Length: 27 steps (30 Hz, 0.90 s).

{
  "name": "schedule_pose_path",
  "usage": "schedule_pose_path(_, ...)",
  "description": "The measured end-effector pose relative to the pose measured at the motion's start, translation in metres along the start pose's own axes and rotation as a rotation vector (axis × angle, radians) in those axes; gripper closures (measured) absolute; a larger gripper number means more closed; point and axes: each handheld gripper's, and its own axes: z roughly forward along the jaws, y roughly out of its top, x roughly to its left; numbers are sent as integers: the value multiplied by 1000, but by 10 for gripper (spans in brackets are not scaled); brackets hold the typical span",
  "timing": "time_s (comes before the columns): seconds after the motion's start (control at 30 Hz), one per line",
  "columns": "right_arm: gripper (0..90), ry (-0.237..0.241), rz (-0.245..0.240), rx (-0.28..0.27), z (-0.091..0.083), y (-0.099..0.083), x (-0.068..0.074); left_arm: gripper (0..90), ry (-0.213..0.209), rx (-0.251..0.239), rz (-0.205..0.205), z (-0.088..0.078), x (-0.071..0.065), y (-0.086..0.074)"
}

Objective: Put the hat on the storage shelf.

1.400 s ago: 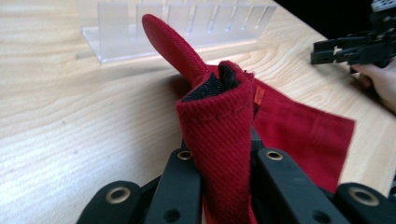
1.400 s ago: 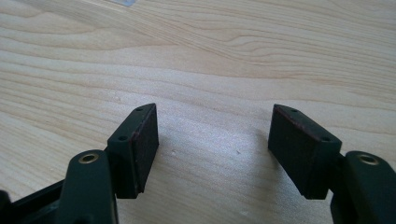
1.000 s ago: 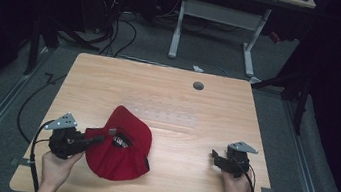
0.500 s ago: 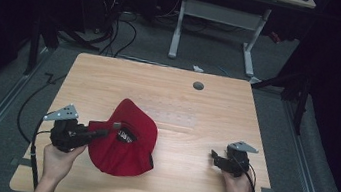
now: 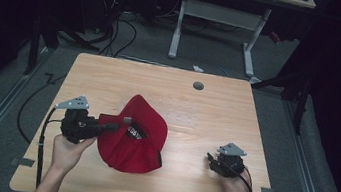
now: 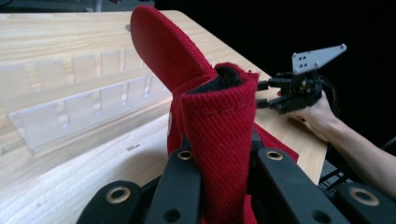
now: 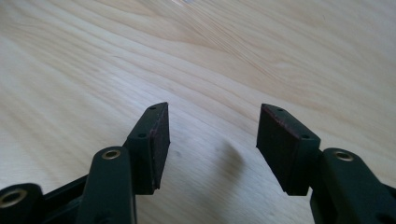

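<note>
The red cap point(image 5: 134, 139) lies left of centre on the counter point(image 5: 207, 106), its long axis running from the near edge to the far, brim tip raised and pointing away from the person. The left claw point(image 5: 113, 127) is clamped on the cap's left edge. The right claw point(image 5: 210, 161), empty with bare wood between its pads, has just been closing, well apart from the cap.

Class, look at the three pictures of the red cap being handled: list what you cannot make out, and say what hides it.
- Writing on the label inside the red cap: too small, high view.
- Left gripper pads: covered by the cap fabric they clamp, left gripper view.
- Table under the cap: hidden by it, high view.
- Small grey disc near the far edge: too small to identify.
- Right gripper body: cut off by the bottom edge.
</note>
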Motion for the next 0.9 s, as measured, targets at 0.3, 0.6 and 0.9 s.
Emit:
schedule_pose_path(0.3, 360, -75, -165, -154, -20, 15, 37, 840, -32, 9, -7, 10, -9, 11)
schedule_pose_path(0.6, 342, -35, -273, -253, -22, 34, 66, 839, -46, 54, -31, 23, -15, 17)
schedule_pose_path(0.9, 337, -15, -332, -324, -25, 50, 84, 838, -48, 92, -37, 34, -21, 14)
